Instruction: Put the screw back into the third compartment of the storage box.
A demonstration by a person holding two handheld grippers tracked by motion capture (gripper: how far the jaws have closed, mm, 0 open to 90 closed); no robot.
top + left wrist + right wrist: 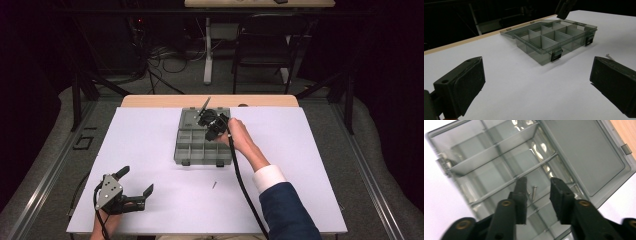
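Smoky-grey plastic organiser box (202, 141) sits at frame centre, lid flat behind; the right gripper (537, 185) hovers over a compartment with jaws parted, a screw (533, 191) lying loose below, seemingly dropped there. Lower left, the left gripper (136, 184) idles wide open; another screw (214, 185) waits nearby

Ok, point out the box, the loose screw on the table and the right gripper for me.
box (200, 150): high view, front compartments.
loose screw (214, 185): high view, mid-shaft, on the white table.
right gripper (537, 192): right gripper view, midway between its open fingertips, over the box.
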